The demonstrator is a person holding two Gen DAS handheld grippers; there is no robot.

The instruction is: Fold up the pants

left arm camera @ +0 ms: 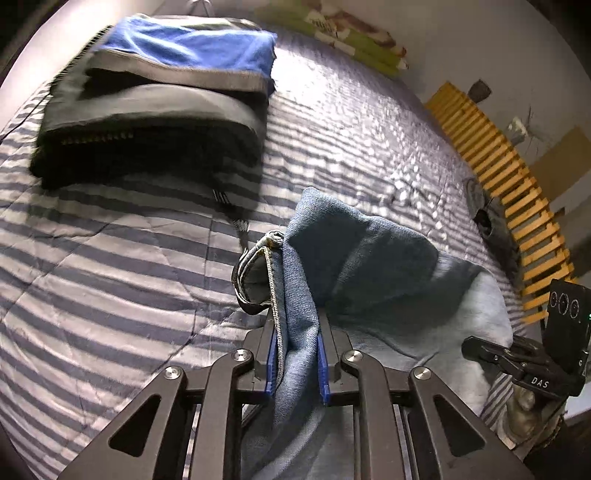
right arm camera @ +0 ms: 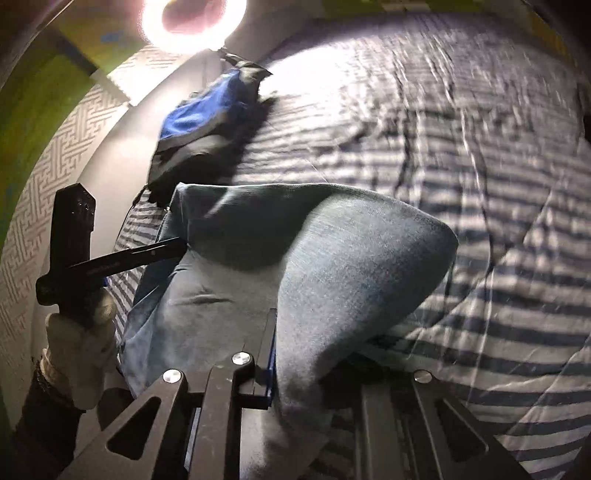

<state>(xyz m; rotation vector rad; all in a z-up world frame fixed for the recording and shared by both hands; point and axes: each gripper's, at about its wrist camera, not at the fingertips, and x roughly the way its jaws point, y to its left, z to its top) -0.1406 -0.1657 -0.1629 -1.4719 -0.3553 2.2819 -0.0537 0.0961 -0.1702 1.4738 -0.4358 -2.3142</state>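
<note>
Light blue denim pants (left arm camera: 369, 258) lie bunched on a striped bedspread (left arm camera: 92, 277). My left gripper (left arm camera: 297, 332) is shut on a doubled edge of the pants with a stitched seam, and the cloth stands up between the blue pads (left arm camera: 271, 358). In the right wrist view the pants (right arm camera: 332, 258) bulge up in a rounded fold. My right gripper (right arm camera: 299, 332) is shut on that fold. Denim drapes over its right finger and hides it. A gloved hand (right arm camera: 81, 347) holding the left gripper shows at the left.
A stack of folded clothes (left arm camera: 155, 110), blue on top of grey and black, sits at the far left of the bed, also seen as the stack (right arm camera: 207, 122). A wooden slatted frame (left arm camera: 498, 166) runs along the bed's right side. A ring light (right arm camera: 192, 22) glares above.
</note>
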